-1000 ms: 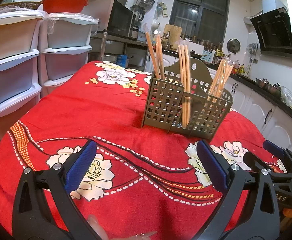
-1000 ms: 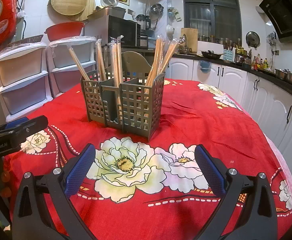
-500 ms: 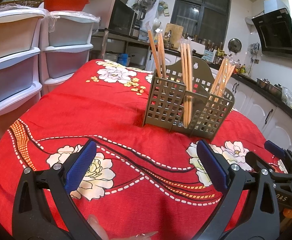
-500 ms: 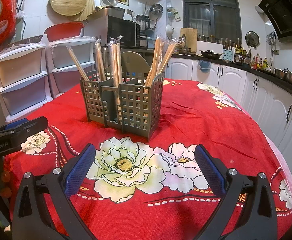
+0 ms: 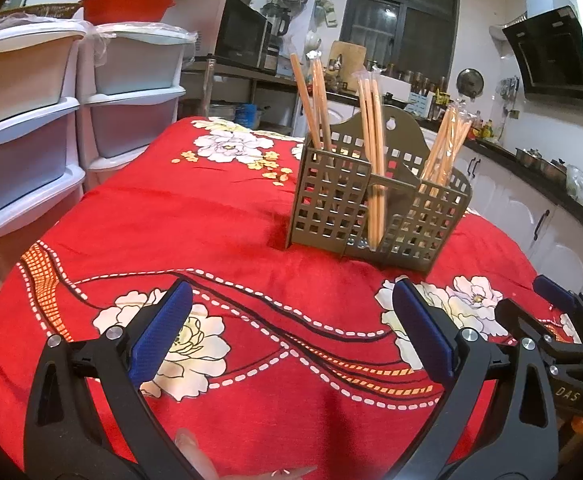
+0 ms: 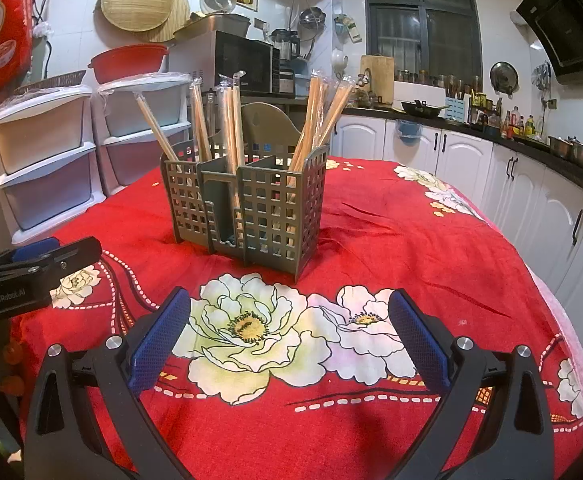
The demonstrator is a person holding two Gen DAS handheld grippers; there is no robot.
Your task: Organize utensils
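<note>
A grey-brown lattice utensil caddy [image 5: 331,204] stands upright on the red flowered tablecloth [image 5: 211,224]. It also shows in the right wrist view [image 6: 279,216]. Wrapped wooden chopsticks [image 5: 371,148] stand in its three compartments, also seen in the right wrist view [image 6: 231,128]. My left gripper [image 5: 289,330] is open and empty, well short of the caddy. My right gripper [image 6: 289,330] is open and empty, also short of the caddy. Each gripper shows at the edge of the other's view: the right one [image 5: 563,336] and the left one [image 6: 31,268].
White plastic drawer units [image 5: 23,128] stand left of the table. White kitchen cabinets [image 6: 539,192] and a counter run along the right. A microwave [image 6: 243,62] sits behind the caddy. The tablecloth edge [image 6: 571,344] drops off at the right.
The left wrist view has crept slightly closer to the caddy. The right wrist view is almost unchanged. Both grippers stay open and empty.
</note>
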